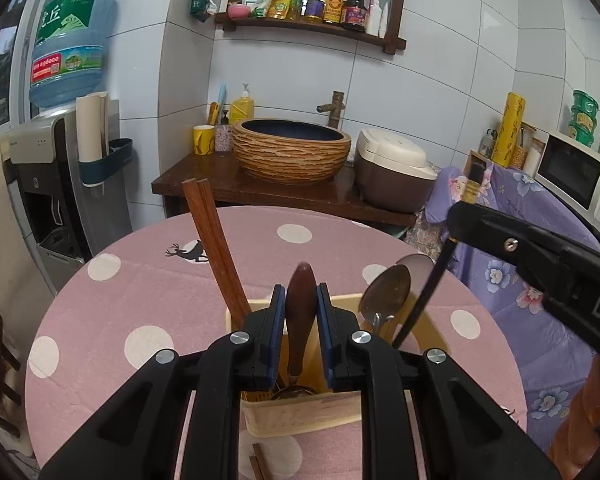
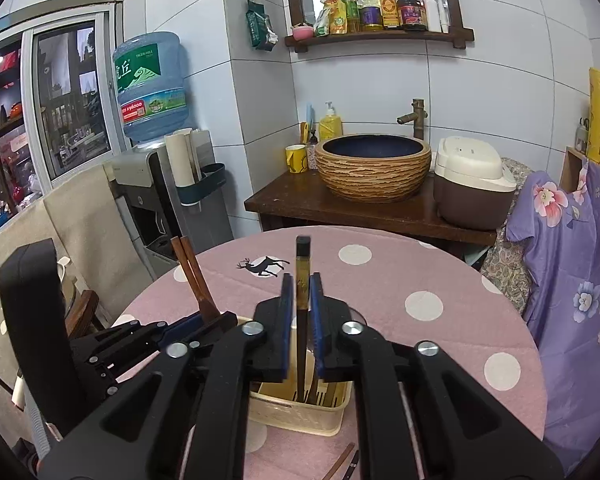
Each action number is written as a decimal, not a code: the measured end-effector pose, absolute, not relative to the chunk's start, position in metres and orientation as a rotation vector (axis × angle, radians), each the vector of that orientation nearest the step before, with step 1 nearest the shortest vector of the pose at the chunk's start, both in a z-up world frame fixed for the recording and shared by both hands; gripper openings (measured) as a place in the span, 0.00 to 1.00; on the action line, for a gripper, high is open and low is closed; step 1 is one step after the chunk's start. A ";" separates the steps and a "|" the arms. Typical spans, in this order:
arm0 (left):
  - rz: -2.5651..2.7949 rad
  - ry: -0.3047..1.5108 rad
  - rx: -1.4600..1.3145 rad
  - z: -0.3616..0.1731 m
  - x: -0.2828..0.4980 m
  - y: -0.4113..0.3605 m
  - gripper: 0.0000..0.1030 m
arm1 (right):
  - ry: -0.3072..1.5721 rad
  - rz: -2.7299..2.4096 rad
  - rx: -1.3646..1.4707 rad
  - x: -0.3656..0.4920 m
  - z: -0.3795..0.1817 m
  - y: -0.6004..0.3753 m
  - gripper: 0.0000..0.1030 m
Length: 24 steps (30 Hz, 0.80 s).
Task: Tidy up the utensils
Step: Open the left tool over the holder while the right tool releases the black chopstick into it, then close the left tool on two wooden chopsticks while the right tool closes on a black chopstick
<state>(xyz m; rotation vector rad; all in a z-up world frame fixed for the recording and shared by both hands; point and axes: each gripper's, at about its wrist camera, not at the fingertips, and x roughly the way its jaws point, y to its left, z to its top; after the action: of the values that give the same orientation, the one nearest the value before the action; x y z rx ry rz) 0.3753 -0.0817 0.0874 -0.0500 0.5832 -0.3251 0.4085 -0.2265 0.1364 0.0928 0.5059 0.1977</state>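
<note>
Two grippers worked over one cream utensil holder (image 1: 300, 412) that stood on the round table (image 1: 112, 312) under a pink, white-dotted cloth. Far left in the left wrist view a water dispenser (image 1: 56, 184) stood by the wall. Moving right, a pair of reddish wooden chopsticks (image 1: 214, 248) leaned up out of the holder's left part. Next came the left gripper (image 1: 300, 312), its blue pads set narrowly on either side of a brown wooden handle (image 1: 301, 312) that stood upright in the holder; the pads looked to be touching the handle's flanks, though how firmly could not be told. Right of it a metal spoon (image 1: 386, 292) rose bowl-up from the holder, and beside that a black chopstick (image 1: 424, 292) slanted up toward the right gripper (image 1: 466, 216) at the far right.

In the right wrist view, the left gripper (image 2: 196, 326) showed at the left beside the wooden chopsticks (image 2: 194, 276). At centre the right gripper (image 2: 301, 296) had its jaws narrow, with the black chopstick (image 2: 302, 276) upright between the pads, its lower end down in the holder (image 2: 296, 412); thin gaps seemed to show on both sides of it. Loose chopstick ends (image 2: 346, 462) lay on the cloth near the bottom edge.
</note>
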 end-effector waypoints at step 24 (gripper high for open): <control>-0.242 0.702 -0.021 0.004 0.273 -0.040 0.56 | 0.798 0.065 0.118 0.317 -0.027 -0.242 0.56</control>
<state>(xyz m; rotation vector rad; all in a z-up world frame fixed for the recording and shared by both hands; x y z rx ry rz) 0.2732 -0.0400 0.0039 -0.0205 0.7016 -0.2422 0.3168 -0.2416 -0.0272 0.1183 0.7979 0.0646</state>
